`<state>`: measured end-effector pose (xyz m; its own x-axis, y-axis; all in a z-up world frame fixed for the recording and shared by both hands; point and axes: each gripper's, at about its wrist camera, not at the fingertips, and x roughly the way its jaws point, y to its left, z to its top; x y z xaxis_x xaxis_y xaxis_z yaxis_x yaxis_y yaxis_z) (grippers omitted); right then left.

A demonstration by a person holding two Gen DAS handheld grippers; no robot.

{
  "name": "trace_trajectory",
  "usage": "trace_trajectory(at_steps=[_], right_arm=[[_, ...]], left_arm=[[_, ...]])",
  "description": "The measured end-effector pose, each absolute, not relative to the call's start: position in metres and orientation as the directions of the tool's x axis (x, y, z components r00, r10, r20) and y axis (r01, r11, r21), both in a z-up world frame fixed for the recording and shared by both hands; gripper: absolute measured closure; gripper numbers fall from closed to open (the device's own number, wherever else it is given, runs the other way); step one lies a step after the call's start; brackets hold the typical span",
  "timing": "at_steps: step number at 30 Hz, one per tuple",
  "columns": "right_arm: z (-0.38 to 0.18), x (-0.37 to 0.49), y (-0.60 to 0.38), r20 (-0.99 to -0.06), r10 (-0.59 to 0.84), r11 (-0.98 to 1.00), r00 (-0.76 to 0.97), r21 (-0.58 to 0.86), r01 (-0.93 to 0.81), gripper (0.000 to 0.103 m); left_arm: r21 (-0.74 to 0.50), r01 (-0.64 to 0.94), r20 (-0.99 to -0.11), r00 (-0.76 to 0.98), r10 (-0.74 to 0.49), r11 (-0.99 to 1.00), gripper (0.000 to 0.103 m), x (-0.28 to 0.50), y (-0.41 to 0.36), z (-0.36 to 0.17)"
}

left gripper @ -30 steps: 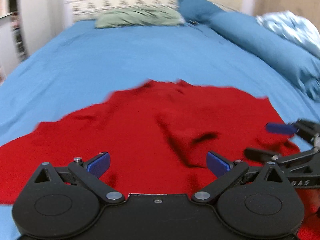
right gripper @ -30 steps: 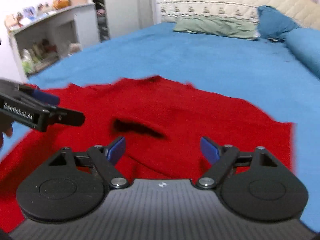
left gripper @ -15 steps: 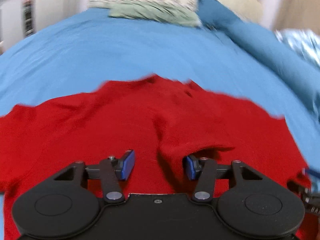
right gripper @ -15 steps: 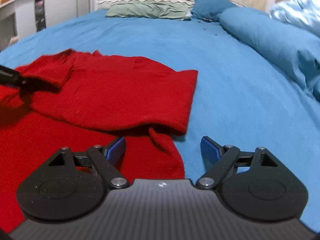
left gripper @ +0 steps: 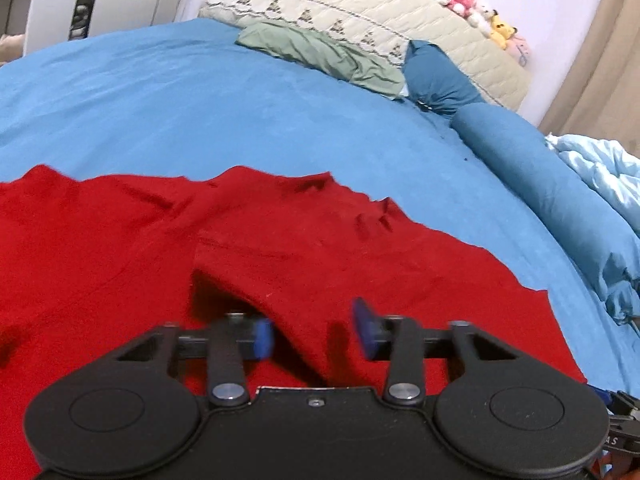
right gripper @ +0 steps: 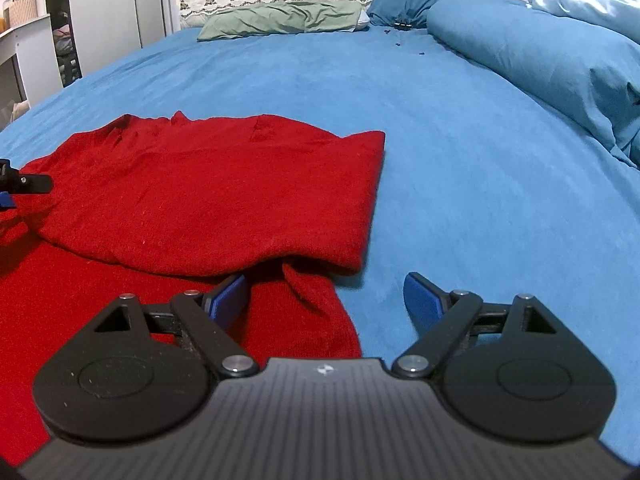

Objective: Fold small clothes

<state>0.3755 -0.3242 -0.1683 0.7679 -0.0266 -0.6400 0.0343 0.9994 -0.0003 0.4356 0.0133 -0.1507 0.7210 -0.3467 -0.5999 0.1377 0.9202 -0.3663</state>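
The left gripper [left gripper: 312,334] sits low over the red garment [left gripper: 280,248]. Its jaws have just been closing and now stand narrow around a raised ridge of the cloth; a small gap still shows beside the blue pads [left gripper: 263,338], so I judge the pinch not quite made. It looks placed there to catch the edge of the folded layer.

The right gripper [right gripper: 324,300] hovers wide, holding nothing, one pad over the red hem and the other over bare sheet. I take it to be lining up on the garment's near corner so both ends can lift together.

The garment lies on the blue bed sheet [right gripper: 460,152], one part already doubled over the rest. Beyond it, well apart, are a green pillow [right gripper: 280,18] and blue pillows [right gripper: 520,48] by the headboard.
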Motion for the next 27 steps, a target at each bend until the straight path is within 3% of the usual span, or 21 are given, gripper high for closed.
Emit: trace_trajectory(at_steps=[1,10,16,21,23,25,27], right_arm=[[-0.169,0.377,-0.323,-0.640,-0.029,0.999,0.768,-0.001,0.037,0.002],[-0.169,0.402,-0.322,-0.639,-0.103,0.995,0.762,-0.077,0.070,0.004],[-0.171,0.397,-0.341,-0.651,-0.109,0.994,0.751,-0.060,0.093,0.004],[-0.167,0.396,-0.344,-0.666,-0.112,0.994,0.738,-0.079,0.079,0.004],[-0.165,0.395,-0.347,-0.675,-0.111,0.994,0.730,-0.081,0.077,0.004],[-0.162,0.393,-0.348,-0.690,-0.110,0.994,0.716,-0.074,0.081,0.004],[-0.153,0.387,-0.344,-0.695,-0.109,0.994,0.710,-0.074,0.080,0.004]], left_arm=[[-0.354,0.137,-0.600,0.725,-0.338,0.925,0.100,0.436,0.012,-0.149],[-0.266,0.045,-0.442,0.882,-0.164,0.963,0.099,0.413,0.055,-0.106],[-0.255,0.005,-0.532,0.835,-0.144,0.967,0.099,0.412,0.086,-0.135],[-0.226,-0.008,-0.570,0.812,-0.126,0.974,0.083,0.394,0.098,-0.142],[-0.156,-0.053,-0.611,0.790,-0.054,0.986,0.063,0.385,0.103,-0.140],[-0.085,-0.111,-0.647,0.762,0.030,0.990,0.061,0.375,0.114,-0.136],[-0.083,-0.116,-0.641,0.767,0.036,0.990,0.059,0.358,0.125,-0.129]])
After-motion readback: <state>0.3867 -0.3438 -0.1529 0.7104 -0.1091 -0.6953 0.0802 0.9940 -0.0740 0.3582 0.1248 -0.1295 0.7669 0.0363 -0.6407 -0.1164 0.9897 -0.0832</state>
